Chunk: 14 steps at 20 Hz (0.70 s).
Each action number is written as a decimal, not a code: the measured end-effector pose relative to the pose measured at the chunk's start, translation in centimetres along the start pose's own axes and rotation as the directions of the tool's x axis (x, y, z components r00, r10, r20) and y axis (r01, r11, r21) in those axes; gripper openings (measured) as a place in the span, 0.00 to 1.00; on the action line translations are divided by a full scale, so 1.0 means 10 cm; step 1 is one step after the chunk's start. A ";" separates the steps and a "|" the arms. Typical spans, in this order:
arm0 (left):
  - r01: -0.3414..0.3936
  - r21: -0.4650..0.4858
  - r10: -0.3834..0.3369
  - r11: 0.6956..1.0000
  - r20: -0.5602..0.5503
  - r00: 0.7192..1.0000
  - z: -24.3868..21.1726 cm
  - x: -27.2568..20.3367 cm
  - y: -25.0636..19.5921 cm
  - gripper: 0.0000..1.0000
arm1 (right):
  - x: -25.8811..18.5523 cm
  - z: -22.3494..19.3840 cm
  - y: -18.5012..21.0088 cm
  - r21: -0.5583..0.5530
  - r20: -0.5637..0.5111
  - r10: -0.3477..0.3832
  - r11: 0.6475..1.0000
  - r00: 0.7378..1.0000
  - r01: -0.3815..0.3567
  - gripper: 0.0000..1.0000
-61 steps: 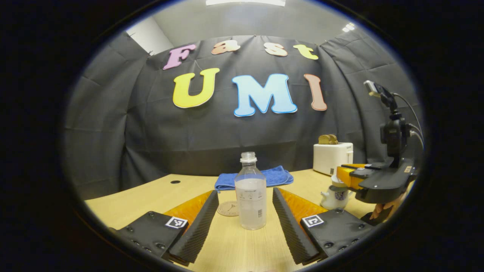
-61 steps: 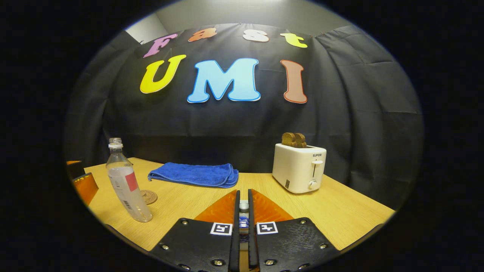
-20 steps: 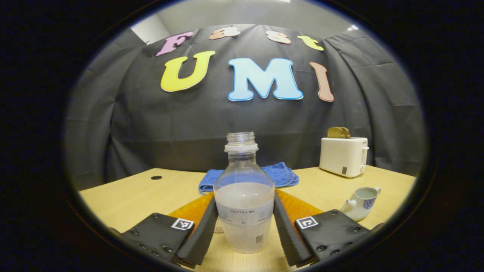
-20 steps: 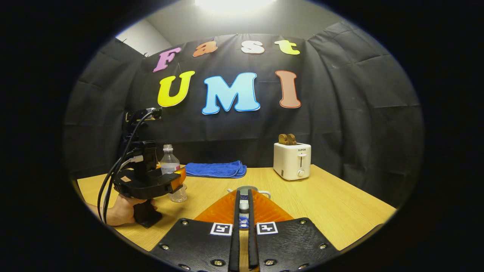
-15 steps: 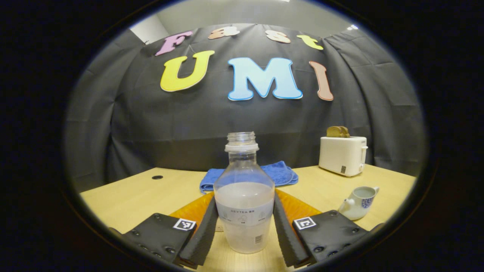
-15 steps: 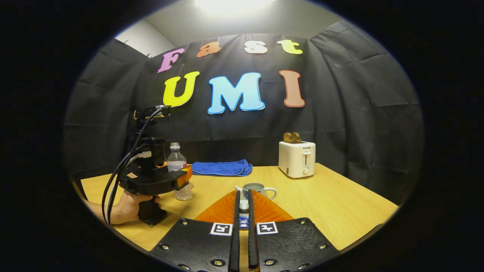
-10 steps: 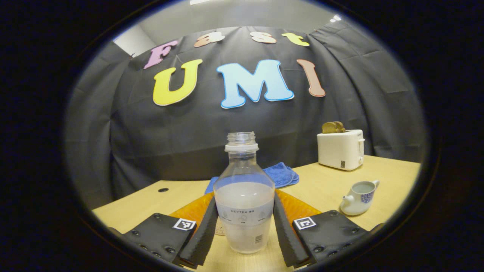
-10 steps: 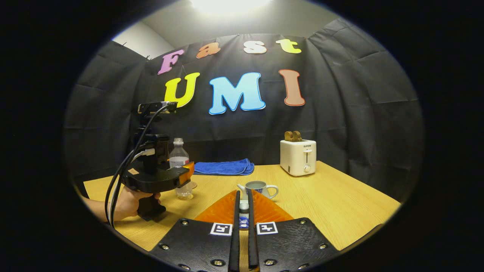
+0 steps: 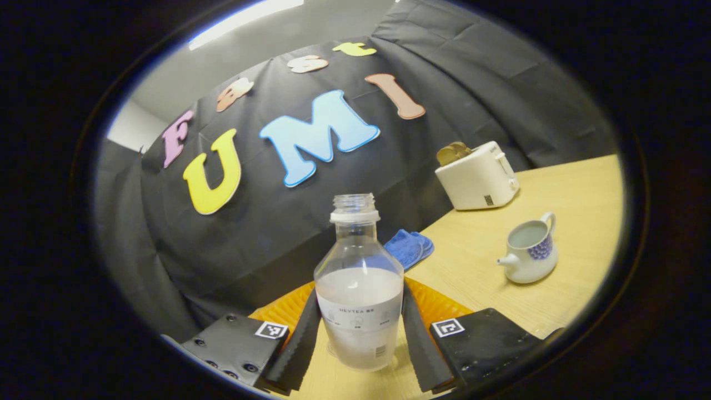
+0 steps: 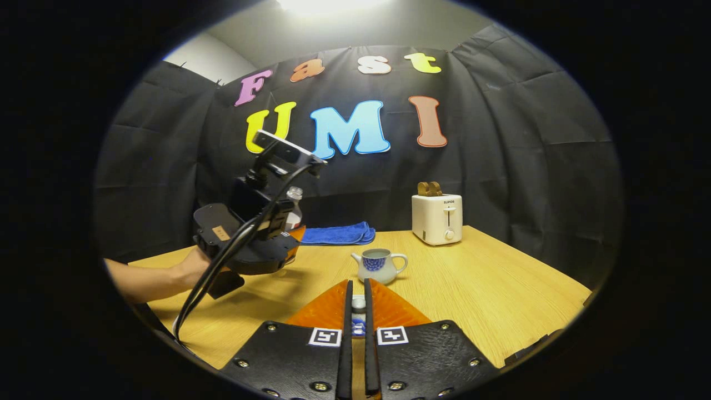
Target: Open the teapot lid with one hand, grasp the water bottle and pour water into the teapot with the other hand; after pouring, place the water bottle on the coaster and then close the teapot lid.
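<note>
Water bottle (image 9: pixel 359 289) tilts, neck toward the open teapot (image 9: pixel 529 248)

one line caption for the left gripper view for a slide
Left gripper holds the uncapped bottle tilted over the table, toward the open teapot; toaster and towel behind.

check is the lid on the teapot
No, the teapot stands open on the table with its rim bare, and the right gripper holds the lid.
</note>
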<state>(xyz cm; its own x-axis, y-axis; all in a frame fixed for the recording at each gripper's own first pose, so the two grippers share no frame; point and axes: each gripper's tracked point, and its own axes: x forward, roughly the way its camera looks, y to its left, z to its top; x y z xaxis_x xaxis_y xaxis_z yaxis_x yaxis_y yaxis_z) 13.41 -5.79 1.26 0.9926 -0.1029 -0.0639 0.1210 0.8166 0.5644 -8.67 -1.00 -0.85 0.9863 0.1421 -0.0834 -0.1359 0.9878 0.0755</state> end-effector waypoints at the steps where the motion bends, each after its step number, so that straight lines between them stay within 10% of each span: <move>1: 0.012 0.033 -0.012 0.999 0.003 1.000 0.01 0.03 -0.06 0.84 | -0.05 -0.02 -0.01 -0.003 -0.001 -0.001 1.000 1.000 0.001 0.09; 8: 0.058 0.227 -0.055 0.972 -0.016 0.998 0.04 0.13 -0.30 0.84 | -0.19 -0.06 -0.04 0.001 0.003 -0.007 1.000 1.000 0.007 0.09; 14: 0.112 0.441 -0.106 0.890 -0.038 0.994 0.07 0.26 -0.64 0.84 | -0.23 -0.10 -0.07 0.002 0.004 -0.008 1.000 1.000 0.008 0.09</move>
<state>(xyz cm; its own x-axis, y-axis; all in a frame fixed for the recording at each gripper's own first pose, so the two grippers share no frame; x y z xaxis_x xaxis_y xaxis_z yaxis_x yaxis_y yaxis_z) 15.20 -11.66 -1.94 0.9738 -0.1672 -0.1543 0.2159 0.4650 0.8586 -10.97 -1.92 -1.71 0.9878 0.1337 -0.0805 -0.1275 0.9888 0.0772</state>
